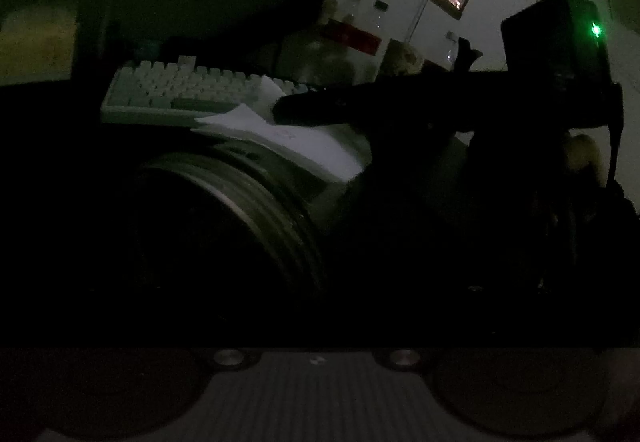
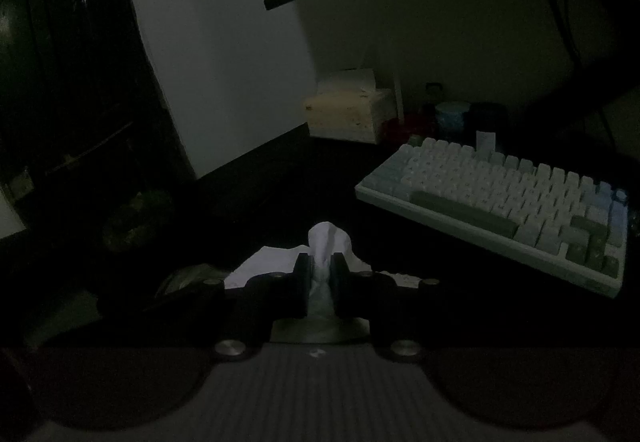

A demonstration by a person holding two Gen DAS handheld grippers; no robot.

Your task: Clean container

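Container (image 1: 224, 218) (a dark threaded jar, its mouth toward us) fills the left wrist view just before the keyboard (image 1: 176, 90); left jaws we cannot tell. Right gripper (image 2: 321, 274) pinches 1 tissue (image 2: 328, 242) beside the keyboard. We judge wiping underway; next, press tissue into the mouth.

I see a white tissue (image 2: 329, 242) between my black claw's fingers (image 2: 303, 274), a pale grey-white keyboard (image 2: 508, 198) with darker grey keys, a cream box (image 2: 348, 114), and a green light (image 1: 596, 30) on black housing.
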